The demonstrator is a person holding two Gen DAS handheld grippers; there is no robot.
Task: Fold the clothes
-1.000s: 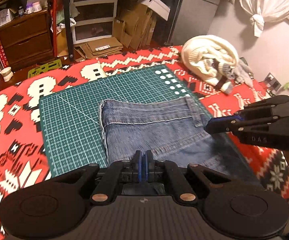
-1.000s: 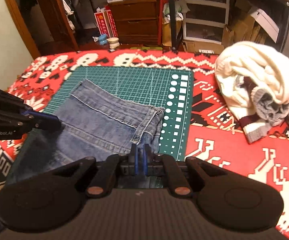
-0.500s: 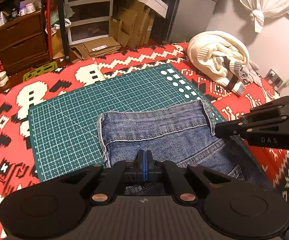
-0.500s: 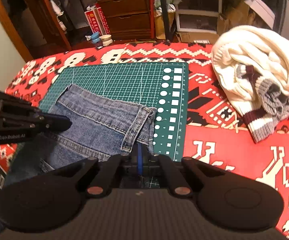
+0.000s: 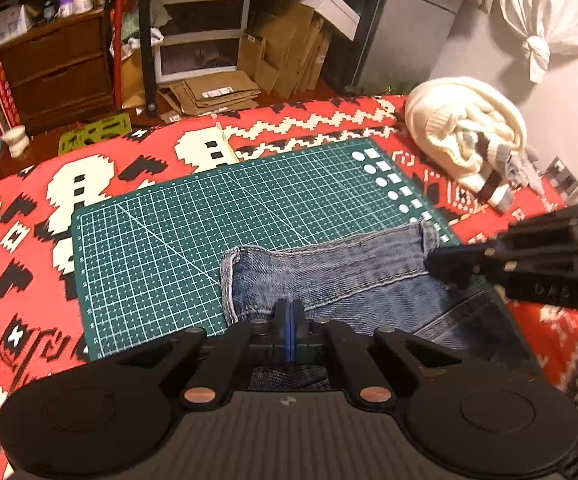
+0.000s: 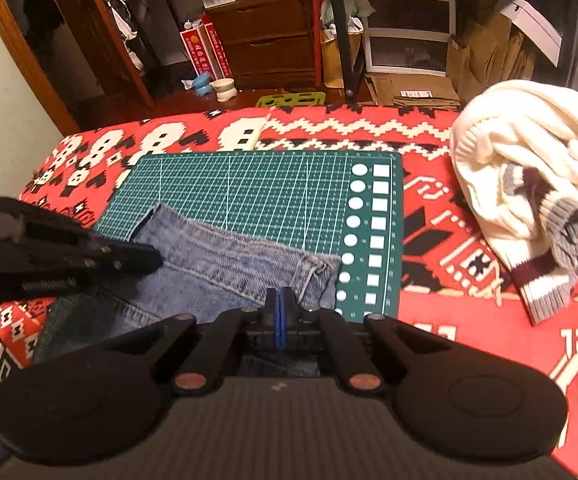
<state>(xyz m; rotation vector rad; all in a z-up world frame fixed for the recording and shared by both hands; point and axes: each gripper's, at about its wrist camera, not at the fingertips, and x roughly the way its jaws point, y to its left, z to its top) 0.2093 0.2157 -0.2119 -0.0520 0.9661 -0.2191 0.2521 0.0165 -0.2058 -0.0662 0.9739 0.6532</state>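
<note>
Both grippers, left gripper (image 5: 289,312) and right gripper (image 6: 277,302), are pinching the denim jeans (image 5: 341,276) with jaws closed, spreading the fold squarely over the green cutting mat (image 5: 193,216).

We see a wooden dresser (image 5: 59,66) left of flattened cardboard (image 5: 213,94), with a knotted white curtain (image 5: 545,12) far right.
</note>
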